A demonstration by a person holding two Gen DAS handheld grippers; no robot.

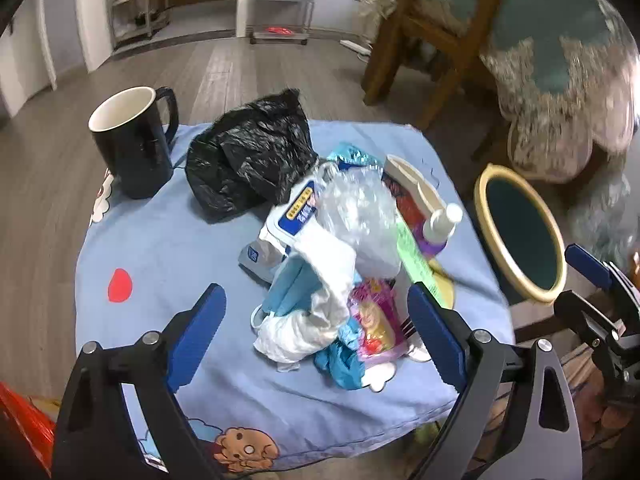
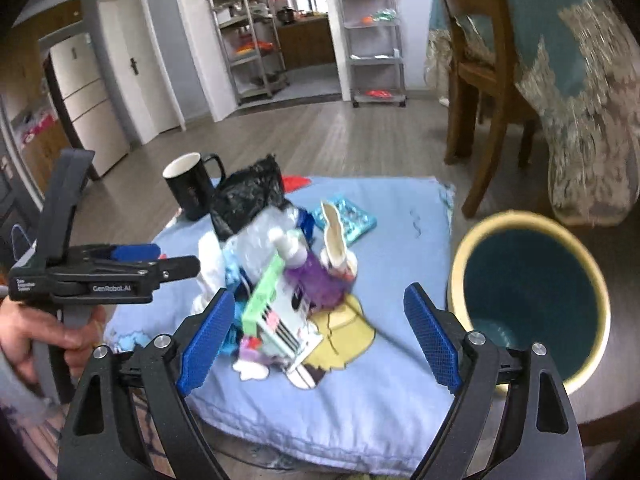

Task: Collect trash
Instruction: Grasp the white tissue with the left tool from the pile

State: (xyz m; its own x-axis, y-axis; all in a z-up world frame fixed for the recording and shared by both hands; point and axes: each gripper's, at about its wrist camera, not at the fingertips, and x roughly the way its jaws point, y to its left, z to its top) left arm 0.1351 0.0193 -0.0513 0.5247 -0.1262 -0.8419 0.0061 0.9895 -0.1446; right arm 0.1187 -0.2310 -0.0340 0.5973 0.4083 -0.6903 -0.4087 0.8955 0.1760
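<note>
Two hand-held grippers hang over a low surface covered with a light blue cartoon-print cloth [image 1: 168, 248], in a room with grey wood-plank flooring [image 2: 320, 136]. The left gripper [image 1: 316, 336] has its blue-padded fingers [image 1: 198, 334] spread wide, with nothing pressed between them; the near end of the trash pile sits in the gap below. The right gripper [image 2: 320, 340] is likewise spread wide and grips nothing. In the right wrist view a hand [image 2: 44, 332] holds the left gripper's handle at the left edge of the picture.

The trash pile [image 1: 340, 256] lies near the middle of the cloth, leaning toward its right edge: crumpled white tissue, clear plastic film, blue wrappers, a pink packet, a green-edged box and a small purple bottle with a white cap [image 2: 298, 258]. A crumpled black plastic bag [image 1: 248, 156] lies just behind the pile, toward the far edge. A black mug with a white inside [image 1: 134, 144] stands upright at the far left corner of the cloth.

Just off the cloth's right edge stands a round bin [image 2: 532, 296] with a cream rim and dark teal inside, its mouth open upward.

Beyond it, on the right, are a wooden chair [image 2: 476, 68] and a table draped in a teal cloth with pale lace edging [image 2: 576, 80]. At the back of the room are metal shelf racks [image 2: 248, 40], a white door [image 2: 132, 68] and a pale refrigerator [image 2: 88, 100].
</note>
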